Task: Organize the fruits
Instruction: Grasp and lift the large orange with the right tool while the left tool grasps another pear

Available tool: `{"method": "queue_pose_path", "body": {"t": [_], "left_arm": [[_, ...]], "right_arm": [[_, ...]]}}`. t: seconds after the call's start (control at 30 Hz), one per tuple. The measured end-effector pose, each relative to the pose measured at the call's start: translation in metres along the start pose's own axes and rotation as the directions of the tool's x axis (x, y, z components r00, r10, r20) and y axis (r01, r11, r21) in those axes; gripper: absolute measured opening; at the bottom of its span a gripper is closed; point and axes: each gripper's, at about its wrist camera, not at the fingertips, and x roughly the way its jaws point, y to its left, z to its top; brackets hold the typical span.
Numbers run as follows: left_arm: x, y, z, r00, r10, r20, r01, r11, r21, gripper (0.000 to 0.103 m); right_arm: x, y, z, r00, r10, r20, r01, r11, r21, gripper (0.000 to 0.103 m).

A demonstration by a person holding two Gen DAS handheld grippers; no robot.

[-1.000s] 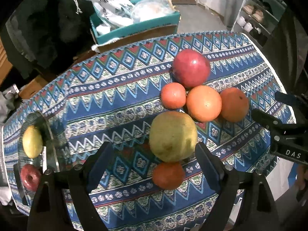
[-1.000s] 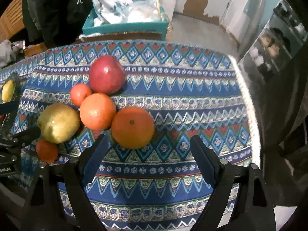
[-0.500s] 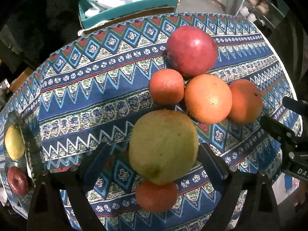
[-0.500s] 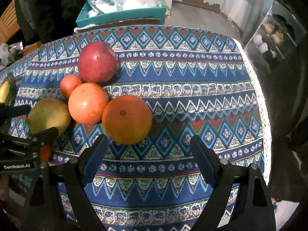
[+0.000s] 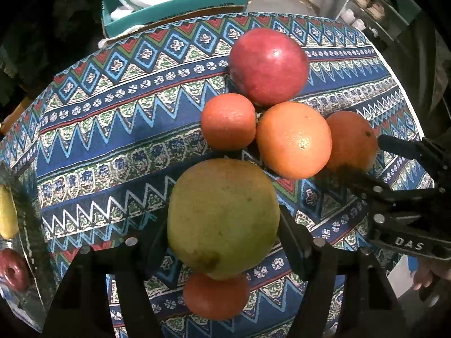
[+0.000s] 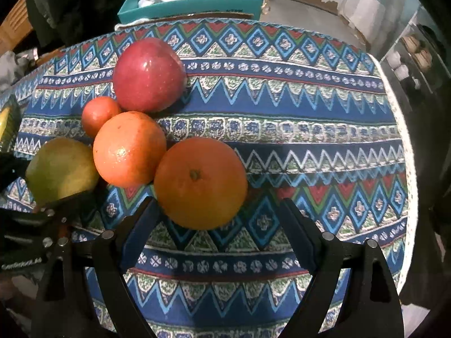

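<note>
A cluster of fruit lies on the patterned tablecloth (image 5: pixel 112 129). My left gripper (image 5: pixel 222 242) is open with its jaws on either side of a green-yellow pear (image 5: pixel 222 214), not clearly pressing it. A small tangerine (image 5: pixel 215 295) lies just under the pear. Beyond are another tangerine (image 5: pixel 228 121), an orange (image 5: pixel 293 140) and a red apple (image 5: pixel 267 64). My right gripper (image 6: pixel 220 231) is open, its jaws flanking the near side of a large orange (image 6: pixel 200 183). The pear (image 6: pixel 60 169), apple (image 6: pixel 148 74) and middle orange (image 6: pixel 129 149) lie to its left.
A glass dish (image 5: pixel 28 231) at the left table edge holds a yellow fruit (image 5: pixel 7 217) and a red fruit (image 5: pixel 12 270). A teal box (image 6: pixel 191 2) of bags stands behind the table. The table's right edge (image 6: pixel 406 140) drops to the floor.
Both grippers moved forward and down toward the fruit. The pear now sits between my left jaws and the large orange has come up to my right jaws.
</note>
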Motion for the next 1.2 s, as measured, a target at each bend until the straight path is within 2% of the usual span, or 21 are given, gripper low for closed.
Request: {"method": "queue_pose_path", "body": {"t": [0.3, 0.4, 0.63, 0.87, 1.2], "left_arm": [[-0.013, 0.018, -0.002, 1.000, -0.004, 0.016, 0.005, 1.000, -0.028, 0.072], [-0.016, 0.021, -0.004, 1.000, -0.010, 0.023, 0.011, 0.999, -0.031, 0.072], [-0.026, 0.025, -0.007, 0.999, 0.007, 0.045, -0.006, 1.000, -0.022, 0.072], [-0.042, 0.028, -0.012, 0.998, 0.015, 0.068, -0.013, 1.000, -0.024, 0.072], [-0.072, 0.034, -0.023, 0.993, 0.015, 0.113, -0.011, 0.999, -0.035, 0.072]], "right_arm": [[0.023, 0.013, 0.008, 1.000, 0.011, -0.015, -0.012, 0.999, -0.032, 0.085], [0.031, 0.016, 0.011, 0.999, 0.027, -0.024, -0.028, 0.999, -0.041, 0.070], [0.041, 0.024, 0.011, 0.999, 0.026, -0.020, -0.027, 0.999, -0.024, 0.066], [0.013, 0.009, -0.005, 1.000, -0.005, 0.015, 0.005, 1.000, -0.001, 0.066], [-0.036, 0.014, -0.005, 0.993, -0.022, 0.114, 0.021, 1.000, 0.017, 0.065]]}}
